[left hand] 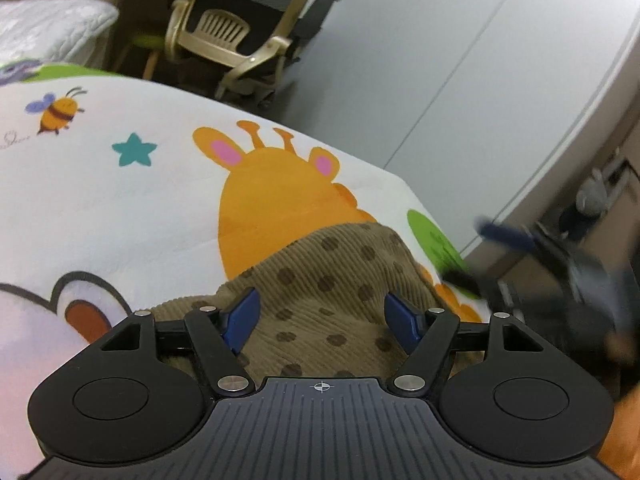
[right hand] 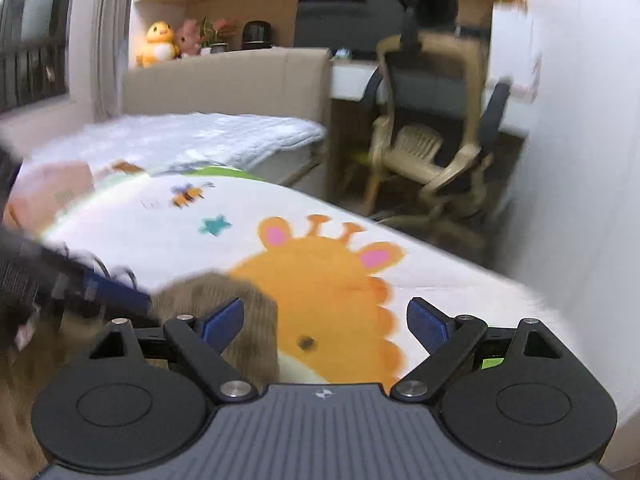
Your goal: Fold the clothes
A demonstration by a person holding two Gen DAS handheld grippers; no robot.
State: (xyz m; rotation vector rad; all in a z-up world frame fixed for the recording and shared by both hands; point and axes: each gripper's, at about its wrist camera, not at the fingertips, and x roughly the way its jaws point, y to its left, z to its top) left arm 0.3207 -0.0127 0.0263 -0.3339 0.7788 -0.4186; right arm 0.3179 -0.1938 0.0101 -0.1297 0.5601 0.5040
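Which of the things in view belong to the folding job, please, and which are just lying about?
For the job:
brown dotted garment
left tongs, open
right tongs, open
cartoon bed cover as work surface

Just about:
office chair
white quilt
plush toys

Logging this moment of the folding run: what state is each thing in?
left gripper: open, over the garment, gripping nothing
right gripper: open, empty, blurred
brown dotted garment: bunched on the blanket, not neatly folded
cartoon blanket: spread flat
desk chair: unoccupied
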